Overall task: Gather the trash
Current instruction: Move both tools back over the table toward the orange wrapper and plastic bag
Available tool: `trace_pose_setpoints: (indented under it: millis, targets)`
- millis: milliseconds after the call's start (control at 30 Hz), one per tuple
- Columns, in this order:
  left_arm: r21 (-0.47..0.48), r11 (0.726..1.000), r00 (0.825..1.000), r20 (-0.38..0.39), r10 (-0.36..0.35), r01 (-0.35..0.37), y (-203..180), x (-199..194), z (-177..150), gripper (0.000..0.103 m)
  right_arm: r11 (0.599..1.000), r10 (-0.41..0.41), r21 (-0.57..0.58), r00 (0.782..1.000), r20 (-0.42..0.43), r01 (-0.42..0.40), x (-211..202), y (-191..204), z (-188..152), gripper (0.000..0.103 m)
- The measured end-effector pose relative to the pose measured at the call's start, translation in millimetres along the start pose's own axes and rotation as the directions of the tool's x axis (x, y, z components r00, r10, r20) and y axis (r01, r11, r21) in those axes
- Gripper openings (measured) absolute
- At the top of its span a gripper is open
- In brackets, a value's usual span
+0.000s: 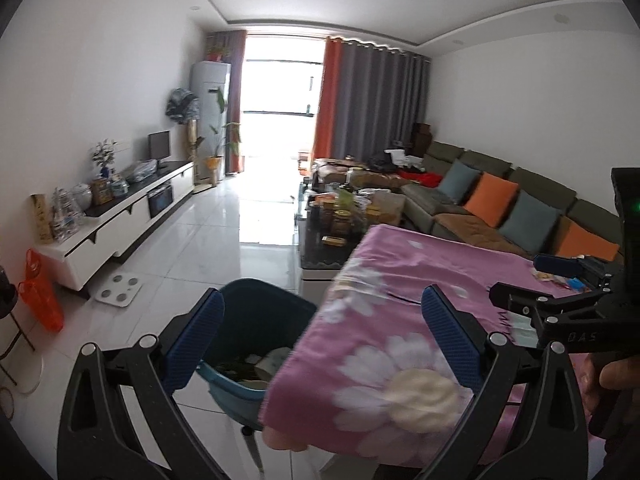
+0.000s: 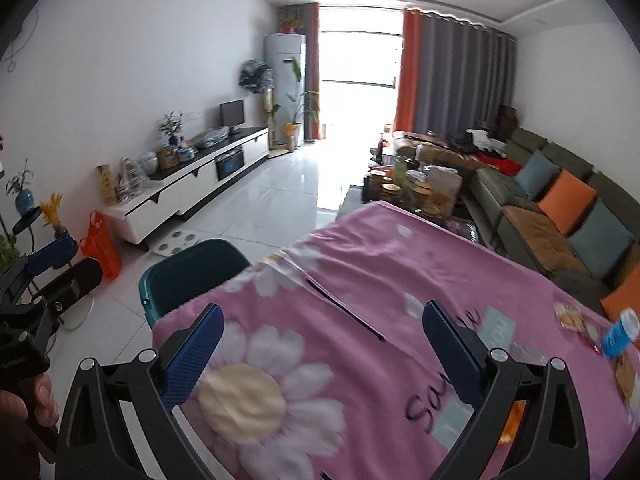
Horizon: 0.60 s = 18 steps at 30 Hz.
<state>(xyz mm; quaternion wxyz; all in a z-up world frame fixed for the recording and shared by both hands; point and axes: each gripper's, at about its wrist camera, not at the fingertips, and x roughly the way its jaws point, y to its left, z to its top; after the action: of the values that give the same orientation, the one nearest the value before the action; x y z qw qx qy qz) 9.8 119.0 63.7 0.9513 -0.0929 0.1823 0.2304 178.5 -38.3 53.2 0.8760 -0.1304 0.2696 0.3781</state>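
Observation:
A dark teal bin (image 1: 256, 320) stands on the floor against the left edge of a table draped in a pink daisy cloth (image 1: 400, 320); paper scraps lie inside it. My left gripper (image 1: 324, 340) is open and empty, hovering over the bin and the table's corner. In the right wrist view the bin (image 2: 192, 272) sits left of the cloth (image 2: 360, 280). My right gripper (image 2: 324, 344) is open and empty above the cloth. Snack wrappers (image 2: 568, 314) and a small blue bottle (image 2: 620, 332) lie at the table's right side. The left gripper (image 2: 64, 268) also shows at the far left there.
White tiled floor runs ahead, with a bathroom scale (image 1: 118, 290) and an orange plastic bag (image 1: 40, 292) by the white TV cabinet (image 1: 120, 216). A coffee table crowded with jars (image 1: 340, 216) stands beyond the pink table. A green sofa with cushions (image 1: 500, 208) lines the right wall.

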Motion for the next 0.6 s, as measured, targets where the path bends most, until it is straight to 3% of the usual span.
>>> trace_pose_setpoints:
  millis: [300,600]
  targets:
    - [0.055,0.995,0.996,-0.002,-0.089,0.089,-31.4,3.8,2.9,0.097,0.992,-0.095,0.084,0.995,0.011,0.094,-29.2,-39.8,-34.0,0.096]
    - [0.107,0.981,0.986,-0.004,-0.164,0.164,-59.5,5.0,-1.0,0.097,0.967,-0.211,0.15,0.977,0.038,0.203,-65.2,-67.0,-60.3,0.096]
